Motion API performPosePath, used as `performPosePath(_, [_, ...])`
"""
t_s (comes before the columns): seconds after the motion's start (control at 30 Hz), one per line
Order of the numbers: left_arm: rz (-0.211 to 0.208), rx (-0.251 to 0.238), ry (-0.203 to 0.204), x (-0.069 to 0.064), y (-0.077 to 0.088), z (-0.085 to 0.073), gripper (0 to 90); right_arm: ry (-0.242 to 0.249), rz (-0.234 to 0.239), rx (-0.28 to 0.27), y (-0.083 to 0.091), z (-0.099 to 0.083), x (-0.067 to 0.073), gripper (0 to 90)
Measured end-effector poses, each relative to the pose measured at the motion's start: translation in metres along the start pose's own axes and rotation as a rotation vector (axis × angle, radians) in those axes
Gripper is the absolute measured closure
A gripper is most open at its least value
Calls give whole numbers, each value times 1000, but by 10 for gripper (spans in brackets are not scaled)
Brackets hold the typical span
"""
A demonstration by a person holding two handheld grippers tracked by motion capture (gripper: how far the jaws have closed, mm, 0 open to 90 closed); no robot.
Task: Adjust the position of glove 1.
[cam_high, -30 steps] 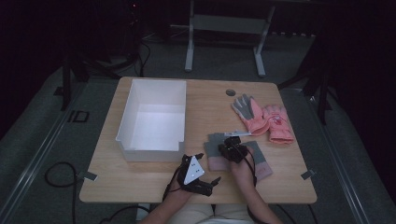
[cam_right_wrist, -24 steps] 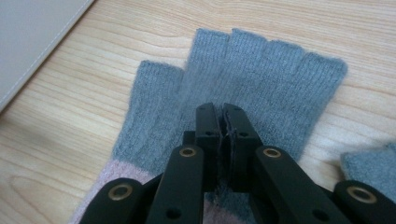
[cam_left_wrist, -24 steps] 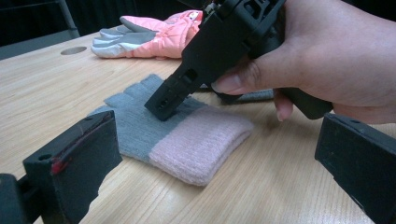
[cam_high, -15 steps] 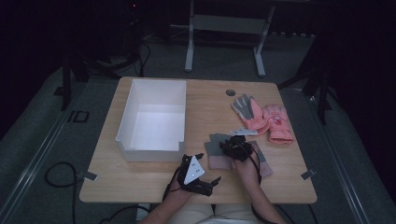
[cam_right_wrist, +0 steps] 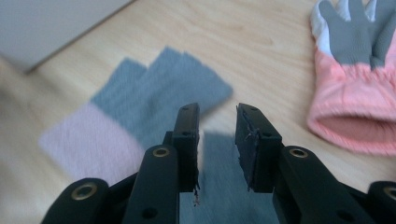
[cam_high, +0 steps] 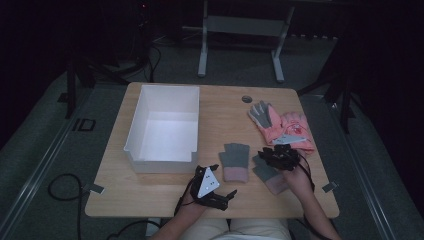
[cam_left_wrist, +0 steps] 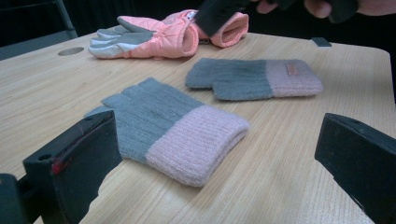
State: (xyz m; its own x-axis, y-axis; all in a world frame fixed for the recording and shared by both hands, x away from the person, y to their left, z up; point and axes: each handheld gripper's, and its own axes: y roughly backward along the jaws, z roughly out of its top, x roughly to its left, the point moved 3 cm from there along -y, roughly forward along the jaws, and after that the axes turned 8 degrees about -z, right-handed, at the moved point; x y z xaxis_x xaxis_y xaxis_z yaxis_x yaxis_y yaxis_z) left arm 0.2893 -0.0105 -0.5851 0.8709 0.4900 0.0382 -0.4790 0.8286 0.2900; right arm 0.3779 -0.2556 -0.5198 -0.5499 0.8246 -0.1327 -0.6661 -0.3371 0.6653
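Note:
Two grey knit gloves with pink cuffs lie flat near the table's front. One knit glove (cam_high: 235,159) (cam_left_wrist: 163,121) (cam_right_wrist: 154,88) rests just ahead of my left gripper (cam_high: 222,181) (cam_left_wrist: 215,123), whose jaws stand wide open and apart from it. The second knit glove (cam_high: 266,176) (cam_left_wrist: 252,79) (cam_right_wrist: 219,186) lies under my right gripper (cam_high: 278,156) (cam_right_wrist: 218,112). The right jaws have just been opening and stand parted a little, with nothing between them. A pair of pink ski gloves (cam_high: 282,125) (cam_left_wrist: 159,35) (cam_right_wrist: 355,93) lies at the back right.
A white open box (cam_high: 162,150) (cam_right_wrist: 46,23) stands on the left half of the wooden table (cam_high: 220,107). A round cable hole (cam_high: 246,99) sits near the far edge. Cables trail on the floor to the left.
My right gripper has moved to the right and risen slightly, away from the nearer knit glove, and its jaws have parted. The left gripper has kept still.

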Motion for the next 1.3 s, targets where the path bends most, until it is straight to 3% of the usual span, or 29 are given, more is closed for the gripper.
performPosePath(0.17, [1,3,-5,0,0,0,0,13,23,43,6,-22,-16,678])
performPosePath(0.33, [4,1,-6,0,0,0,0,41,34,67,6,-35,-20,666])
performPosePath(0.63, [5,-2,0,0,0,0,0,74,21,113,-8,-45,-25,631])
performPosePath(0.7, [6,-1,-4,0,0,0,0,87,9,156,-17,-52,-27,636])
performPosePath(0.73, [6,-1,-4,0,0,0,0,77,18,143,-19,-55,-27,645])
performPosePath(0.9, [8,-9,-3,-1,0,0,0,71,21,136,-20,-56,-28,742])
performPosePath(1.17, [13,-2,-20,-2,0,0,0,83,-26,166,-20,-52,-21,833])
performPosePath(1.3, [13,-13,-21,-2,1,0,0,24,-63,164,-10,-44,-18,850])
